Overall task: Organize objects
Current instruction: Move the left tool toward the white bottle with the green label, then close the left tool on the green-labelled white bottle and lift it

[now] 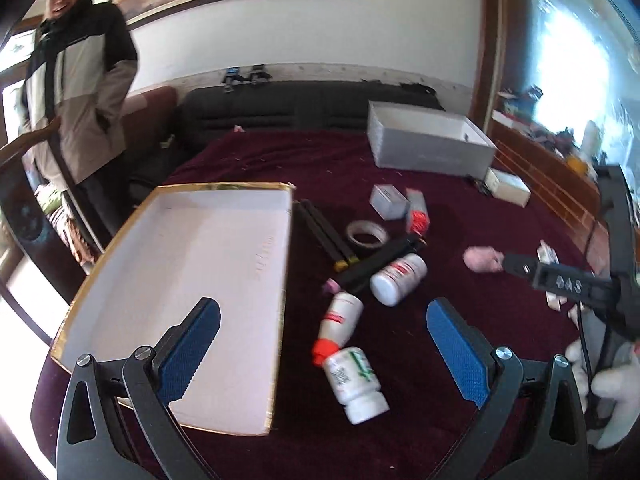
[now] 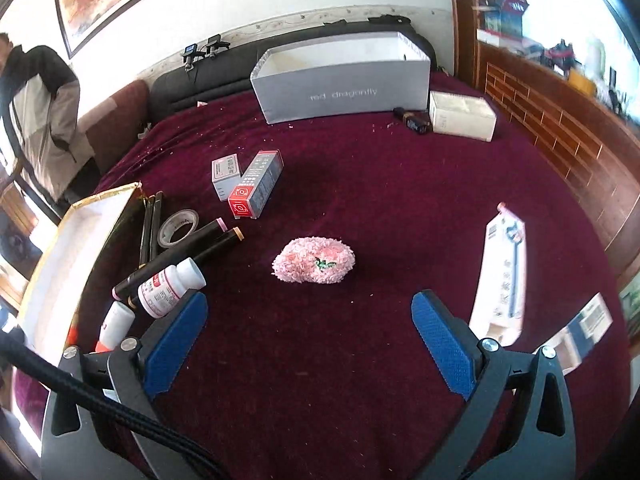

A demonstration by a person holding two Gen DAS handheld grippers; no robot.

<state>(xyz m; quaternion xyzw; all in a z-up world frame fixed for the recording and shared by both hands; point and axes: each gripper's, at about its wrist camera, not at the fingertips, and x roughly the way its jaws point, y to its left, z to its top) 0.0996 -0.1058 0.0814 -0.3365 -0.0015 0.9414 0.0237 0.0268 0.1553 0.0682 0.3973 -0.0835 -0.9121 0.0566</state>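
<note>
Both claws are spread wide, holding and touching nothing. The left claw (image 1: 320, 344) hovers over bottles (image 1: 354, 380) beside the tray (image 1: 180, 280); the right claw (image 2: 308, 328) faces a pink puff (image 2: 314, 260).

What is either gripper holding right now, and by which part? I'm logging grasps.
Nothing is held. The left gripper and the right gripper are both open, with only the cloth and loose items between their fingers.
</note>
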